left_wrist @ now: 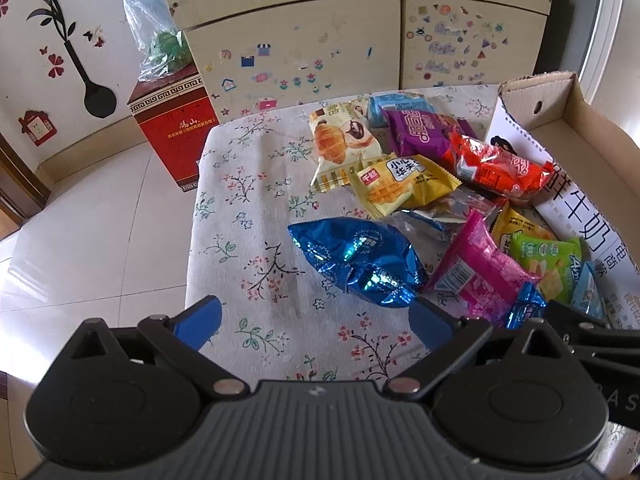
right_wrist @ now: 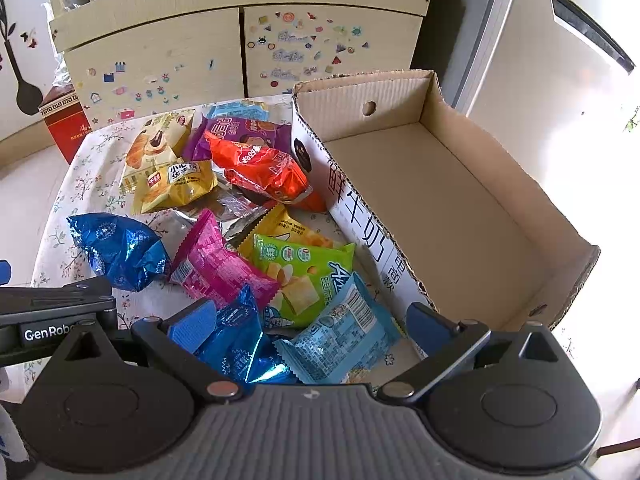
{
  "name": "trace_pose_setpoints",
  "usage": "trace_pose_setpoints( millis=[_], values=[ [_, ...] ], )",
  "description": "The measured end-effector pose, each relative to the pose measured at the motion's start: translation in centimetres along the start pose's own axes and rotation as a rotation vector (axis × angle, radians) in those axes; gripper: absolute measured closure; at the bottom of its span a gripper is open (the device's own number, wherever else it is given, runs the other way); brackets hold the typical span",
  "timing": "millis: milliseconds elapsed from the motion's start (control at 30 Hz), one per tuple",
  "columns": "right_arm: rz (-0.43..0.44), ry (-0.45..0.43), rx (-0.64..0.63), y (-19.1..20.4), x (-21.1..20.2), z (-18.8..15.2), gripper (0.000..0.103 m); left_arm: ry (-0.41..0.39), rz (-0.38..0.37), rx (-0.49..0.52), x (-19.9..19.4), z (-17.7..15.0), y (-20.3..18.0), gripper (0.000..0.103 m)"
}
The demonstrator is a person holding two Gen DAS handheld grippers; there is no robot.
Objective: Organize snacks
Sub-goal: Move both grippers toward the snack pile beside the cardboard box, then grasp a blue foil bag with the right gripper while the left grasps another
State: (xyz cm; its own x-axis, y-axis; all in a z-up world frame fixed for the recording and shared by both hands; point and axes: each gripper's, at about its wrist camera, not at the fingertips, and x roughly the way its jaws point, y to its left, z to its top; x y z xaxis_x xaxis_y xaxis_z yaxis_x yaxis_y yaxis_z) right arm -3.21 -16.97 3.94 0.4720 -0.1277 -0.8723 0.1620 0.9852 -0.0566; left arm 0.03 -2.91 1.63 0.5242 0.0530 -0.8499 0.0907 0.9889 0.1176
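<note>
Both grippers hover with fingers spread wide and nothing between them, and the cardboard box (right_wrist: 460,208) stands empty, so I judge the sorting has barely begun. To do this pick well, the right gripper (right_wrist: 308,328) should drop squarely over one packet and pinch its crimped edge, not the puffy middle. The light blue packet (right_wrist: 344,332) lies right between its fingers, the box just beyond the right finger. Ahead of the left gripper (left_wrist: 316,316), the blue foil bag (left_wrist: 356,260) rests on the bench (left_wrist: 248,184), near its right finger.
</note>
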Motion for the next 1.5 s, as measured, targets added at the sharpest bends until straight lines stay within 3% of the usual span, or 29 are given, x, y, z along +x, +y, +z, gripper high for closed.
trace_pose_setpoints(
  millis=[400,567,733,1067,1267,1500],
  values=[
    [0.026,-0.004,-0.007,-0.3,0.1,0.0,0.000,0.003,-0.031,-0.005,0.0,-0.1,0.1,0.006],
    [0.160,0.007,0.070,-2.3,-0.5,0.1,0.000,-0.011,-0.105,-0.039,-0.3,0.1,0.8,0.004],
    [0.240,0.026,0.170,-4.7,-0.8,0.0,0.000,-0.063,-0.158,-0.129,-0.7,1.5,3.0,0.004],
    [0.368,0.107,0.278,-7.3,-0.5,-1.4,0.000,-0.006,-0.245,-0.135,1.2,2.8,3.6,0.004],
    [0.407,0.138,0.229,-6.1,-0.3,-2.0,0.006,0.057,-0.273,-0.172,3.2,3.1,3.0,0.004],
    [0.429,0.190,0.126,-3.3,0.6,-2.7,0.011,0.071,-0.246,-0.095,4.6,3.5,1.0,0.004]
  ],
)
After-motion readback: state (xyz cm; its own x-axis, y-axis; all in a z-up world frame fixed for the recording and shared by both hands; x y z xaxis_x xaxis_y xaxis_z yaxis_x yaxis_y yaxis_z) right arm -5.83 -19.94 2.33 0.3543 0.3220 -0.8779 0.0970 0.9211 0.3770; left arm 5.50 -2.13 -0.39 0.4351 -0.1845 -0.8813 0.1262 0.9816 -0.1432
